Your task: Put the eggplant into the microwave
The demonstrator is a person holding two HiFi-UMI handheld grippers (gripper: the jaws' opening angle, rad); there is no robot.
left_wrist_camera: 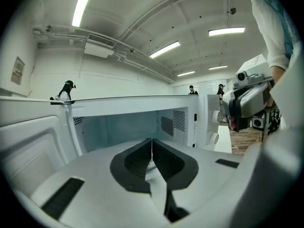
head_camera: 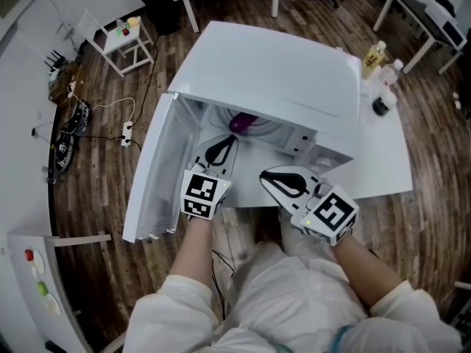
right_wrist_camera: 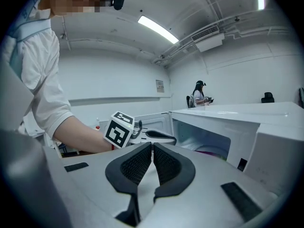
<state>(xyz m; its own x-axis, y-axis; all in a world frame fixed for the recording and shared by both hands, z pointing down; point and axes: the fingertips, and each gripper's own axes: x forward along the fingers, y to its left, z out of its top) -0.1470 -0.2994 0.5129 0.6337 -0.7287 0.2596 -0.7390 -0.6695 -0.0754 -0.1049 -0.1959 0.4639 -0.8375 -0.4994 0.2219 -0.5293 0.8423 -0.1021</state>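
So the eggplant is sitting inside the microwave, a purple lump deep in the cavity. The door hangs wide open on the left. My left gripper is right at the mouth of the cavity, pointing in, with its jaws pressed together and nothing between them. My right gripper is just beside it, lower right, in front of the control panel side. Its jaws are closed too, also empty. The microwave's on a white table, with a couple of bottles at the far right corner.
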